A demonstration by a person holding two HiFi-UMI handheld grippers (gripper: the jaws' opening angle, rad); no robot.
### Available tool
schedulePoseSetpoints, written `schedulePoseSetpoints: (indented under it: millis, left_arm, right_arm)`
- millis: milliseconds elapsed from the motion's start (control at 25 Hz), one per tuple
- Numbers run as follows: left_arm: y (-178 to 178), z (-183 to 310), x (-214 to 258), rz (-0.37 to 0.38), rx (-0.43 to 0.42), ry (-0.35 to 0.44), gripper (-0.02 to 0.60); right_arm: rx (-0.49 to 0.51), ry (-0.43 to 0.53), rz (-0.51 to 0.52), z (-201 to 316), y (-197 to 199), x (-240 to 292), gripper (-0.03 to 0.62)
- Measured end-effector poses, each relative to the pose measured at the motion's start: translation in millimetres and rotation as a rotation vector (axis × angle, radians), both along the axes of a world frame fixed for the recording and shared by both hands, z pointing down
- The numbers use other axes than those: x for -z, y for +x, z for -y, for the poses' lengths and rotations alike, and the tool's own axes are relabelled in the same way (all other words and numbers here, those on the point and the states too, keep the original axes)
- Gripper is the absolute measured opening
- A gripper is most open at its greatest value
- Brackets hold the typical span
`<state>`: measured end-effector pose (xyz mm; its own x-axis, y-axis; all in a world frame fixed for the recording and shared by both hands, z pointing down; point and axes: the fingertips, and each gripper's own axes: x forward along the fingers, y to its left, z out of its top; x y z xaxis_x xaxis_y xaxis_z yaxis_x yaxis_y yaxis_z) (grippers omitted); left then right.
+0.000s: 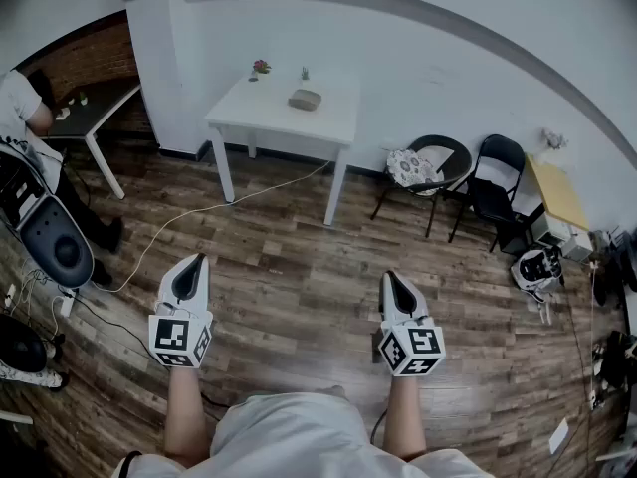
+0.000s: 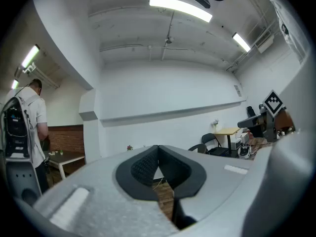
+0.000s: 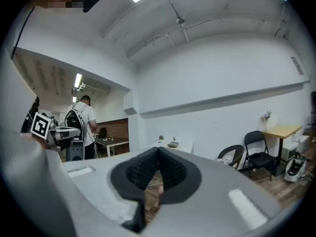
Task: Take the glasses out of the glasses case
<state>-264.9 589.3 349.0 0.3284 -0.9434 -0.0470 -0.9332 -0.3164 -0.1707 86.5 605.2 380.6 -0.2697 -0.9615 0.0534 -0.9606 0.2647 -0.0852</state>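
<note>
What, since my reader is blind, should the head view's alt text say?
The person's left gripper and right gripper, both shut and empty, hover over a wooden floor, aimed toward a white table that bears a grey glasses case.

Head view down, gripper views toward table point(image 1: 267, 110)

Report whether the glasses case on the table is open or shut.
Apparently shut: the glasses case shows as one low lump, no raised lid; too small for certainty.

- Left gripper point(image 1: 195, 263), lower left: pale grey shell, black pads, black-and-white marker cube point(image 1: 180, 339).
- Right gripper point(image 1: 390, 280), lower right: alike.
- White garment point(image 1: 289, 434), bottom centre.
</note>
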Motion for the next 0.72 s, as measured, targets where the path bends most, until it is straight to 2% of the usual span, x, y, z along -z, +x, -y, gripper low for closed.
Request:
schedulePoseSetpoints:
  millis: [720]
  left_arm:
    - [3.1,8.1,-6.4,0.012,-0.010,-0.019,0.010]
  right_arm:
    - [-0.023,0.006,0.039,3.2,0.9,-5.2,0.003]
